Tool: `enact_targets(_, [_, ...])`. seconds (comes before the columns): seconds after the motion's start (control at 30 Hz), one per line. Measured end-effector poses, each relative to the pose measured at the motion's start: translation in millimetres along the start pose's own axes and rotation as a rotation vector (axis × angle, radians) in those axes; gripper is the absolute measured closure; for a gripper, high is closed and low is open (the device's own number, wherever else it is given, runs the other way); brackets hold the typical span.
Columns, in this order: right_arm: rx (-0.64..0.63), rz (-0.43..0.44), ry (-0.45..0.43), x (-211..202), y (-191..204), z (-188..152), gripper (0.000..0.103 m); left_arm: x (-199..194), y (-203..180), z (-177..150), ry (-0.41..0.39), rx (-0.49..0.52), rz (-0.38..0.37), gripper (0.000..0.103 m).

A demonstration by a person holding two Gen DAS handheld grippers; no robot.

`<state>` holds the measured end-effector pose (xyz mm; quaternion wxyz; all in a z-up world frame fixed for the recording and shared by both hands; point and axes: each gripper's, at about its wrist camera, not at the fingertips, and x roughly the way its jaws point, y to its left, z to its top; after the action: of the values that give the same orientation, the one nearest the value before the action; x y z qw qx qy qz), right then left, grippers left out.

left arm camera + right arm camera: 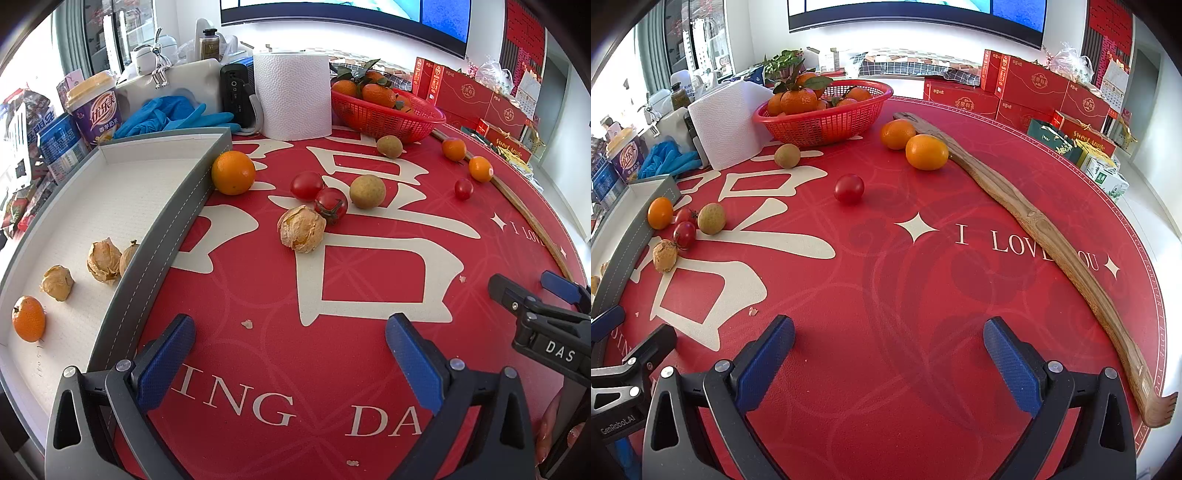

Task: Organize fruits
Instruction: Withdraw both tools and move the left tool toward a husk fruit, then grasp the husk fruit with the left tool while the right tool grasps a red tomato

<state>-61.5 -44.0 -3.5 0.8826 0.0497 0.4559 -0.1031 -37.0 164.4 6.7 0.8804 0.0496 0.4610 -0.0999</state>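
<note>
Both my grippers hang empty over the red mat, the left gripper and the right gripper each with jaws spread wide. In the grey tray at my left lie three husked fruits and one small orange. Out on the mat, another husked fruit touches a cherry tomato, with a second tomato and a brown round fruit packed just beside. A larger orange rests against the tray wall.

The risk, as I judge it, sits in that cluster: jaws closing on the papery husk may crush it or nudge the tomatoes rolling across the mat. The lone tomato and the two oranges near the wooden stick could roll if knocked.
</note>
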Motion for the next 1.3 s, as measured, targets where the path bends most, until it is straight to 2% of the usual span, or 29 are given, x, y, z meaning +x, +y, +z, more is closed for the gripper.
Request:
enact_targets(0.8, [0.000,0.000,0.000,0.1,0.2,0.2,0.000,0.4,2.6,2.9,0.008,0.015,-0.015,0.001])
enact_targets(0.93, [0.000,0.000,0.000,0.2,0.3,0.3,0.000,1.3,8.4,18.3,0.018,-0.031,-0.058,0.006])
enact_targets(1.03, [-0.001,0.001,0.001,0.4,0.2,0.4,0.000,3.9,7.2,31.0,0.006,-0.031,-0.043,0.010])
enact_targets(1.07, [-0.001,0.001,0.001,0.3,0.4,0.5,0.000,6.8,4.8,34.7,0.008,-0.018,-0.034,0.015])
enact_targets(1.1, [-0.001,0.001,0.001,0.3,0.5,0.6,0.000,10.9,2.1,37.7,0.015,-0.006,-0.028,0.024])
enact_targets(1.17, [-0.001,0.001,0.001,0.4,0.5,0.7,0.000,19.1,-1.9,41.2,0.037,0.010,-0.024,0.033])
enact_targets(1.2, [-0.001,0.001,0.001,0.7,0.3,0.6,0.000,21.0,-4.9,42.9,0.020,0.025,-0.001,0.035])
enact_targets(1.3, [-0.001,0.001,0.001,0.5,0.5,0.7,0.000,27.4,-7.7,48.9,0.018,0.031,-0.017,0.038])
